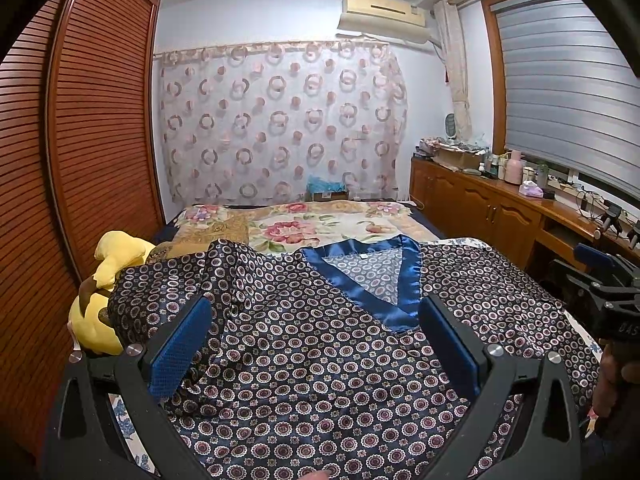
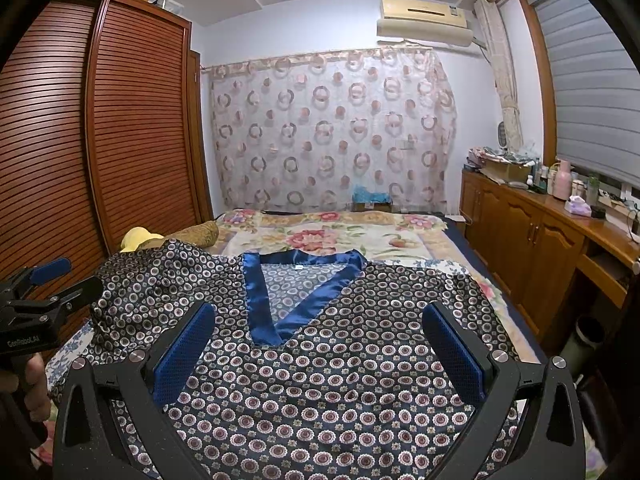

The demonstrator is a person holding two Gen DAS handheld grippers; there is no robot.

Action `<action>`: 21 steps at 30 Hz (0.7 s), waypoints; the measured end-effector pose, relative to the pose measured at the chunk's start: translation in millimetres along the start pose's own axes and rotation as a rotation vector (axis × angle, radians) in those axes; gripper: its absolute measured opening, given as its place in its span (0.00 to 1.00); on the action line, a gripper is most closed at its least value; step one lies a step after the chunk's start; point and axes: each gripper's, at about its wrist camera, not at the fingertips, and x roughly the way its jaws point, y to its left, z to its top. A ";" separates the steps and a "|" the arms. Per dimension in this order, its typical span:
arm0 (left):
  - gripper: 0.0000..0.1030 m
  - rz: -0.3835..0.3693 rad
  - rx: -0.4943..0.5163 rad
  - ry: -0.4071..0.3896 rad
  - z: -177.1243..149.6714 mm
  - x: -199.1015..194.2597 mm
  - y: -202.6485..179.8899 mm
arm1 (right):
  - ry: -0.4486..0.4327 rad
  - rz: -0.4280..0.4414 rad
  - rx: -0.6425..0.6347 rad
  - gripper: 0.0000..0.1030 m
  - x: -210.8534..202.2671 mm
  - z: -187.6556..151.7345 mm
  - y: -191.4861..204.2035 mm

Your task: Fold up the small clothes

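Observation:
A dark blue satin top (image 1: 304,344) with a circle print and a shiny blue V-neck band (image 1: 360,276) lies spread face up on the bed, neck pointing away. It also shows in the right wrist view (image 2: 328,376), with its V-neck band (image 2: 296,308). Its left sleeve is bunched up over a yellow plush toy (image 1: 104,280). My left gripper (image 1: 316,344) hovers open and empty above the chest area. My right gripper (image 2: 320,352) is open and empty above the same garment, just below the neckline. Each gripper shows at the edge of the other's view.
The bed carries a floral blanket (image 1: 312,224) beyond the top. A slatted wooden wardrobe (image 1: 80,160) stands close on the left. A wooden cabinet (image 2: 532,236) with bottles and clutter runs along the right wall under the window. A patterned curtain hangs at the far wall.

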 end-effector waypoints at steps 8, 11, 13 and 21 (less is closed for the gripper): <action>1.00 -0.001 0.001 0.000 0.2 -0.8 -0.1 | 0.001 0.000 0.000 1.00 0.7 0.1 0.5; 1.00 0.001 0.001 0.001 0.4 -0.9 -0.2 | 0.002 0.001 0.000 1.00 1.1 0.1 1.2; 1.00 0.003 -0.001 0.004 1.1 -0.2 0.4 | 0.003 0.001 0.000 1.00 1.3 -0.1 1.2; 1.00 0.009 -0.004 0.006 1.4 2.2 -0.2 | 0.005 0.002 0.001 1.00 1.2 -0.2 0.9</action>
